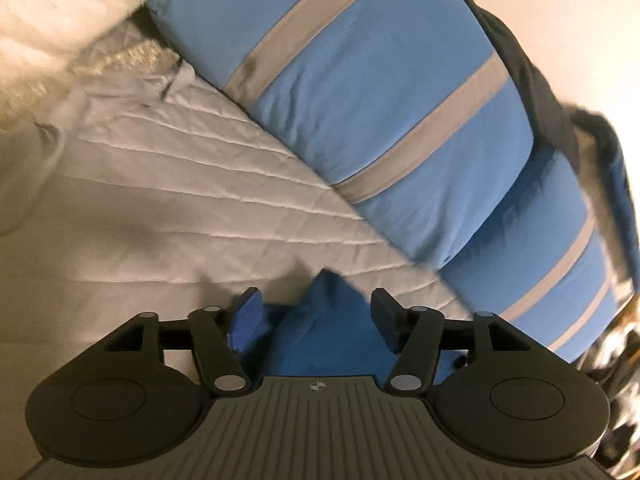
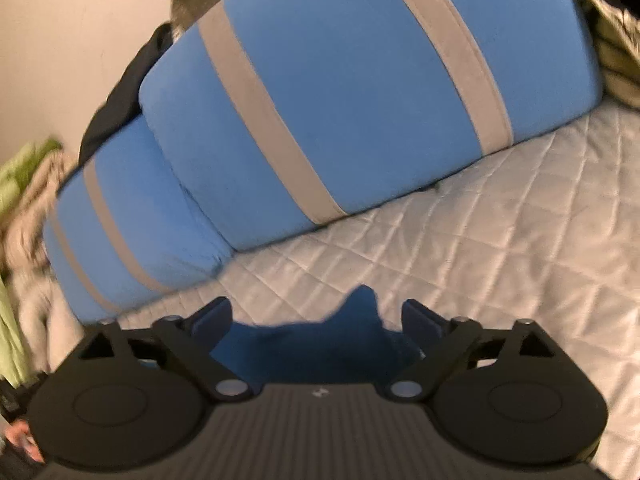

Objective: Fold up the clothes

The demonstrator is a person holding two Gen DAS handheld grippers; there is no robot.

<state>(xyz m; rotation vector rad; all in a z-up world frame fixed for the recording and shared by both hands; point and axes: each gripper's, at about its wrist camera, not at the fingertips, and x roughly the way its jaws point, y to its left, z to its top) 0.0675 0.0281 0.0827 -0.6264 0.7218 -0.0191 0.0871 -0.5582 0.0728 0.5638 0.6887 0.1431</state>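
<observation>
A dark blue garment (image 1: 320,344) lies bunched on the white quilted bedspread (image 1: 168,208), its peak rising between the fingers of my left gripper (image 1: 316,312). The left jaws stand wide apart and open around the cloth, not pinching it. In the right wrist view another part of the blue garment (image 2: 320,352) sits between the fingers of my right gripper (image 2: 318,316), which is also open, its pads clear of the fabric. Most of the garment is hidden under both gripper bodies.
Two light blue pillows with grey stripes (image 1: 380,92) (image 2: 360,92) lie just beyond the grippers. A fluffy white blanket (image 1: 52,20) sits at far left, dark clothing (image 1: 560,120) behind the pillows, a green item (image 2: 20,172) at left. Open quilt (image 2: 520,220) lies to the right.
</observation>
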